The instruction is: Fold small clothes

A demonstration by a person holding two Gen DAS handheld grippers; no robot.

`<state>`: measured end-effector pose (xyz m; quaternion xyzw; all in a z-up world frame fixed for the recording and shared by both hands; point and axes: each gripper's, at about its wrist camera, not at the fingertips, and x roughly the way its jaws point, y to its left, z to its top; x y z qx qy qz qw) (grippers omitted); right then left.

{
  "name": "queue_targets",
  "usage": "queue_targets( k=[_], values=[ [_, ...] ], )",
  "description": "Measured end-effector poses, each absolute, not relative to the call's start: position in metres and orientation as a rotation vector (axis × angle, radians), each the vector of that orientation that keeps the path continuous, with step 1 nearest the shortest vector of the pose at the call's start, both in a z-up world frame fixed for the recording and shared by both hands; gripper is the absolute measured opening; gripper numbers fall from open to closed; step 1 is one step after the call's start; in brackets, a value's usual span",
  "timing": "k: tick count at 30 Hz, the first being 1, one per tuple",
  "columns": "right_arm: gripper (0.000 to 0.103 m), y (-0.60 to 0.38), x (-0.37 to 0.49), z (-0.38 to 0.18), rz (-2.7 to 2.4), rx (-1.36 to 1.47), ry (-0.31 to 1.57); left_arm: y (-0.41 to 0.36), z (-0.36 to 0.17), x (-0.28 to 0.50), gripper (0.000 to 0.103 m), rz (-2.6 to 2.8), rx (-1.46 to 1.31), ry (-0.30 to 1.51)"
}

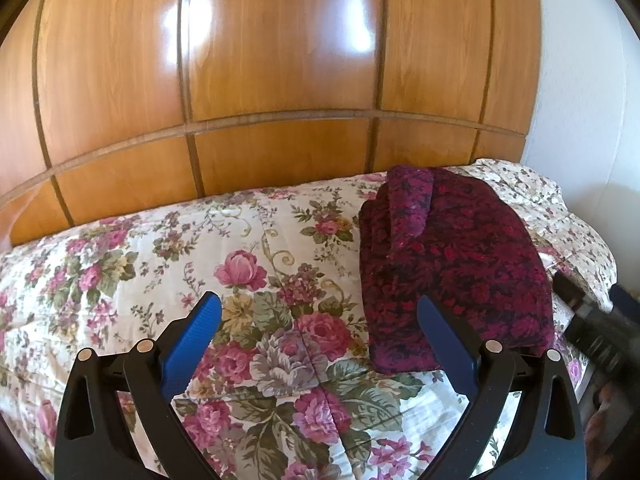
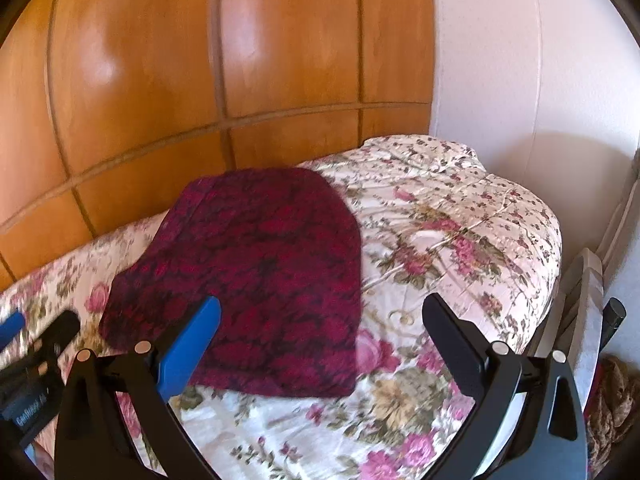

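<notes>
A dark red and magenta patterned garment [image 1: 452,264] lies folded into a thick rectangle on the floral bedspread [image 1: 256,264], with a narrow folded strip on top at its far left. In the right wrist view the same garment [image 2: 256,280] lies left of centre. My left gripper [image 1: 318,312] is open above the bedspread, its right finger just in front of the garment's near edge. My right gripper [image 2: 320,312] is open too, hovering over the garment's near right corner, empty. The other gripper shows at each view's edge [image 2: 36,344].
A glossy wooden panelled headboard wall [image 1: 280,60] rises behind the bed. A white wall [image 2: 520,80] stands at the right, with white furniture [image 2: 584,300] and a brownish bundle [image 2: 612,400] beside the bed's right edge. Bare floral bedspread [image 2: 460,220] lies right of the garment.
</notes>
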<state>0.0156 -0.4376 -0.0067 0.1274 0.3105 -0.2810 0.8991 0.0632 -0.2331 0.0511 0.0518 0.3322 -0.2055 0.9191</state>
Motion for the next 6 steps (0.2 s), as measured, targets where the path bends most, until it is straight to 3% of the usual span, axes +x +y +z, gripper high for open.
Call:
queue_targets(
  k=[6],
  values=[
    [0.101,-0.523,0.023,-0.012,-0.648,0.434,0.644,-0.230,0.040,0.071,0.097,-0.401,0.100,0.725]
  ],
)
